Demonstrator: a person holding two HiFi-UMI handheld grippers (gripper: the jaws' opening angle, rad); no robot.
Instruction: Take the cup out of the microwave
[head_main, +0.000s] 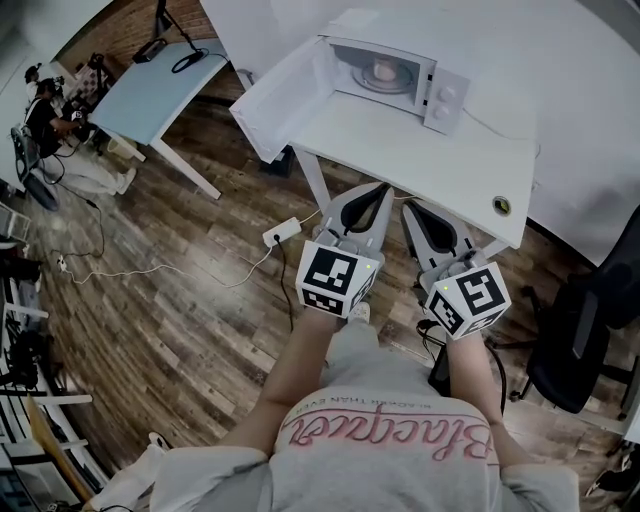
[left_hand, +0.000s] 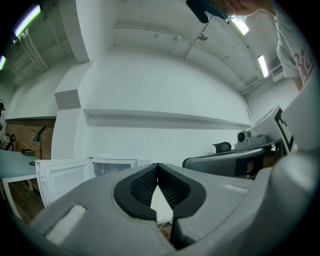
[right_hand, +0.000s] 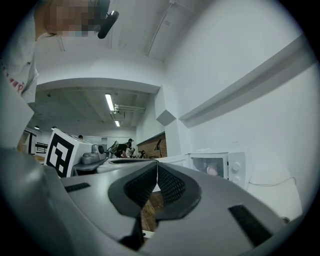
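A white microwave (head_main: 395, 75) stands at the back of a white table (head_main: 420, 150), its door (head_main: 285, 95) swung open to the left. A pale pinkish cup (head_main: 384, 70) sits inside on the turntable. It also shows in the right gripper view as a small pink cup (right_hand: 212, 171) behind the opening of the microwave (right_hand: 220, 167). My left gripper (head_main: 375, 190) and right gripper (head_main: 415, 207) hover side by side at the table's near edge, short of the microwave. Both point level toward it. Each has its jaws shut with nothing between them: left gripper (left_hand: 158, 166), right gripper (right_hand: 157, 164).
A small round dark object (head_main: 502, 206) lies near the table's right corner. A black office chair (head_main: 590, 330) stands to the right. On the wood floor lie a power strip (head_main: 281, 233) and cables. A light blue table (head_main: 160, 85) and a seated person (head_main: 45, 115) are far left.
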